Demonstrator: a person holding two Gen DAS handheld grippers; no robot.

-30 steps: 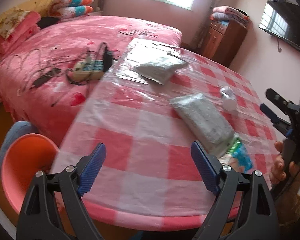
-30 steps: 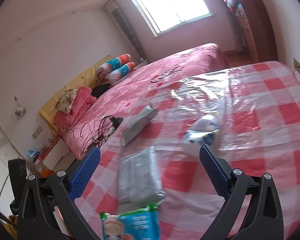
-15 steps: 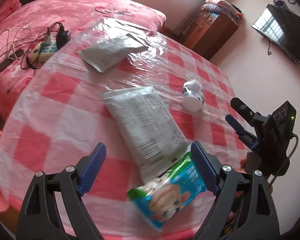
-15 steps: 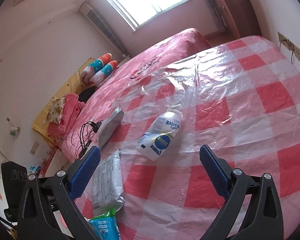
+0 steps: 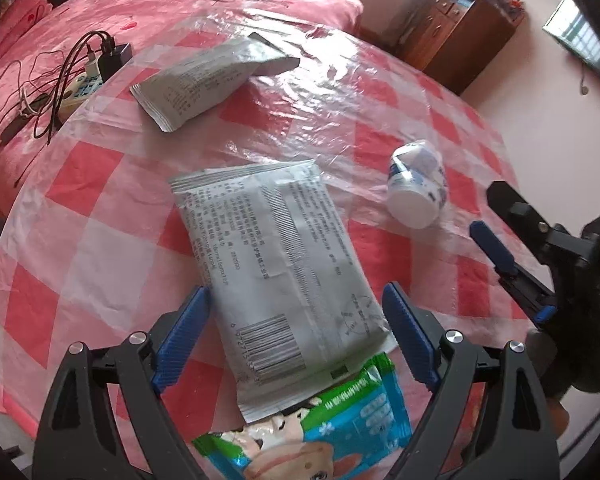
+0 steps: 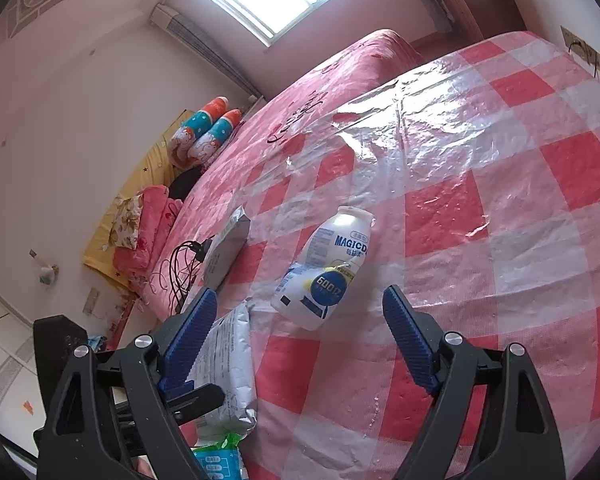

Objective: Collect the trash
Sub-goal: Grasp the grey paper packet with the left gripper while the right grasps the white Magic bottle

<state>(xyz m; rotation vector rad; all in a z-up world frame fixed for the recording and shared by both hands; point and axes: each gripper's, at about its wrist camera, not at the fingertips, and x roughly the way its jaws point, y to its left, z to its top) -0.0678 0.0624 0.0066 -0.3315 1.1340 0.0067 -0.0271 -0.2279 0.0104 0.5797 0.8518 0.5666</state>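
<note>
1. The worktop (image 5: 100, 264) wears a red-and-white checked plastic cover, wrinkled and shiny near the far side. I take the large grey packet (image 5: 276, 264) as my landmark; it lies flat in the middle of the near part.
2. Beyond the grey packet, at the far edge of the worktop, lies a second grey pouch (image 5: 204, 80), one end partly lifted. Behind that is a bed (image 5: 180, 4) with a pink cover, and on it a power strip (image 5: 80, 84) with black cables.
3. To the right of the grey packet, apart from it, a white bottle (image 5: 418, 188) lies on its side; in the right wrist view its label (image 6: 340, 256) is blue and white with a yellow ring.
4. The near end of the grey packet lies over a blue and green packet (image 5: 332, 436) with a cartoon picture.
5. The grey packet shows small print and a barcode, and it looks flat and a little creased.
6. The left hand-held gripper (image 5: 296, 340) is spread, one finger on each side of the grey packet's near end; I cannot tell if the pads touch it.
7. The right hand-held gripper (image 6: 298, 344) is spread too, its jaws have just been closing a little, with nothing pinched; the bottle lies just ahead of it.
</note>
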